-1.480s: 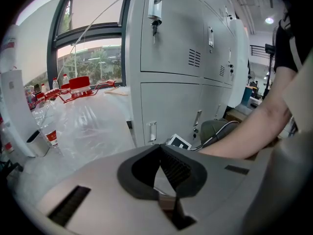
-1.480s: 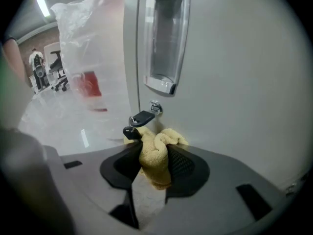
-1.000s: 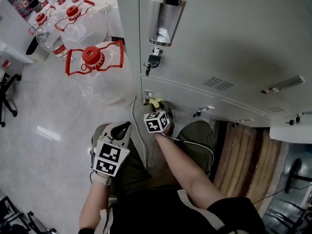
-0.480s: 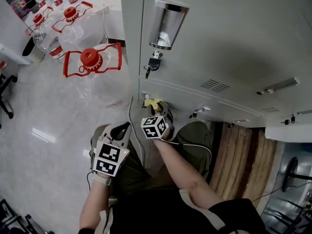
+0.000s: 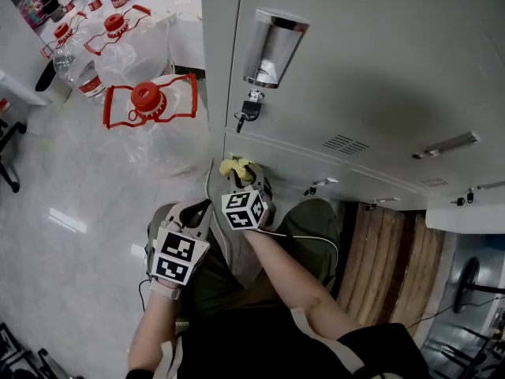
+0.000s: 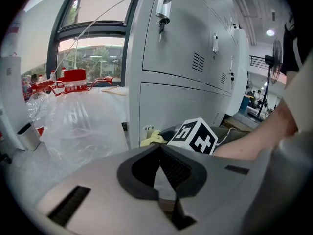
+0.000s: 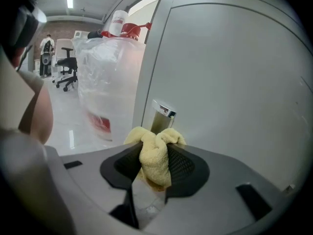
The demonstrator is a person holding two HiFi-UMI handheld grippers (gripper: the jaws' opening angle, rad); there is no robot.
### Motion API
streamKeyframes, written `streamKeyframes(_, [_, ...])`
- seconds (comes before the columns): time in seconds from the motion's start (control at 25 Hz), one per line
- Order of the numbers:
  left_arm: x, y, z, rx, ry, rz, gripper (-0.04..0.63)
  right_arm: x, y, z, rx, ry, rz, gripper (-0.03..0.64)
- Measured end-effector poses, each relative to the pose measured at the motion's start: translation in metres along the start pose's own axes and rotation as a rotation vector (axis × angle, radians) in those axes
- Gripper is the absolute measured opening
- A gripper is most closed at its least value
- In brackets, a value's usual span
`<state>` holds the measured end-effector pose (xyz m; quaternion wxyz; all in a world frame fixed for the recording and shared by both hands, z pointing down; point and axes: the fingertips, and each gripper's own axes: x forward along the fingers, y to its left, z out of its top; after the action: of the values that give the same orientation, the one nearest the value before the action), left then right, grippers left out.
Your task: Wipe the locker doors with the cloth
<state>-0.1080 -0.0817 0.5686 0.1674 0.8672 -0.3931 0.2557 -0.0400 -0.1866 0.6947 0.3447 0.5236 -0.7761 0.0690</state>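
A bunched yellow cloth (image 7: 155, 153) is pinched in my right gripper (image 7: 155, 166), which is shut on it. In the head view the yellow cloth (image 5: 238, 167) sits against the lower grey locker door (image 5: 316, 172), near its left edge, ahead of the right gripper's marker cube (image 5: 244, 209). A metal handle (image 7: 162, 115) of that door stands just beyond the cloth. My left gripper (image 5: 193, 215) hangs low beside my leg, away from the lockers. Its jaws (image 6: 161, 173) are shut with nothing between them. The upper locker door (image 5: 371, 61) carries a steel handle cup (image 5: 268, 47) and a key (image 5: 248, 110).
Large clear water jugs with red caps (image 5: 150, 97) stand left of the lockers on the glossy white floor (image 5: 71, 196). A white cable (image 5: 213, 196) trails down by my legs. Wooden flooring (image 5: 394, 259) and a fan base (image 5: 473, 279) lie at the right.
My right gripper has carried the cloth up and a little left along the lower locker door. The left gripper has stayed put.
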Motion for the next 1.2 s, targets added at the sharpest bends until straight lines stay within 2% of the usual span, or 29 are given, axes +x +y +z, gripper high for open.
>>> streamKeyframes(0.6, [0.003, 0.008, -0.003, -0.018, 0.004, 0.002, 0.011, -0.033, -0.014, 0.047, 0.217, -0.114, 0.017, 0.149])
streamKeyframes(1.2, [0.007, 0.004, -0.003, -0.013, 0.029, 0.012, 0.011, -0.117, -0.047, 0.147, 0.274, -0.376, 0.022, 0.147])
